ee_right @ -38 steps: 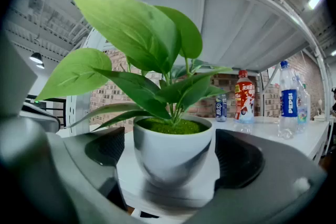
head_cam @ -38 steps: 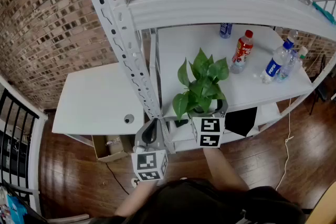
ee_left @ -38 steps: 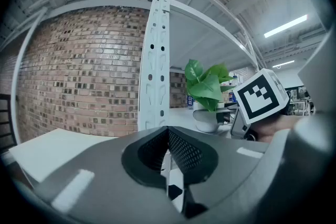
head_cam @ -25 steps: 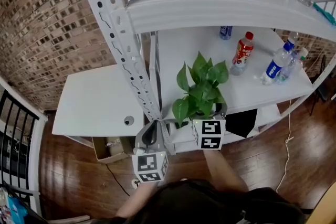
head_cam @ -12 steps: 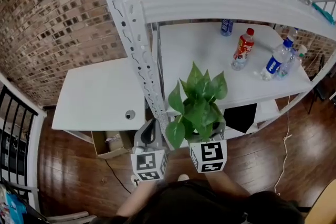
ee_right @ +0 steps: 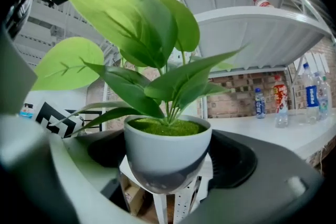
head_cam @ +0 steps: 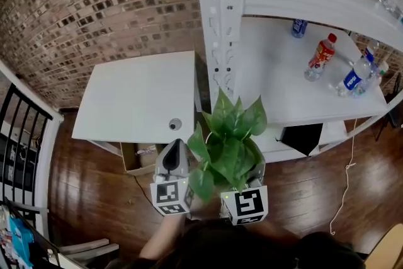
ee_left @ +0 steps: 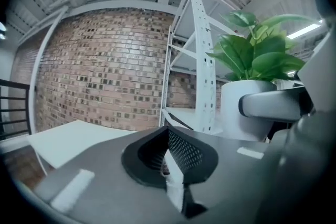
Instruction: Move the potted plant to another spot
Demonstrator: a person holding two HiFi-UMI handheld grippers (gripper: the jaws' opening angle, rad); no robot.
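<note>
Overhead, head view: potted plant (head_cam: 228,147) carried by right gripper (head_cam: 247,181) in mid-air above the floor, in front of shelf upright (head_cam: 221,22), near desk (head_cam: 138,97); left gripper (head_cam: 172,157) alongside. Left gripper view: fingers (ee_left: 184,153) pressed together, empty. Right gripper view: fingers (ee_right: 239,162) clamped on rounded white pot (ee_right: 167,149). Risks, as judged: slipping of smooth curved pot through grip; snagging of leaves on upright; tipping under any tilt.
</note>
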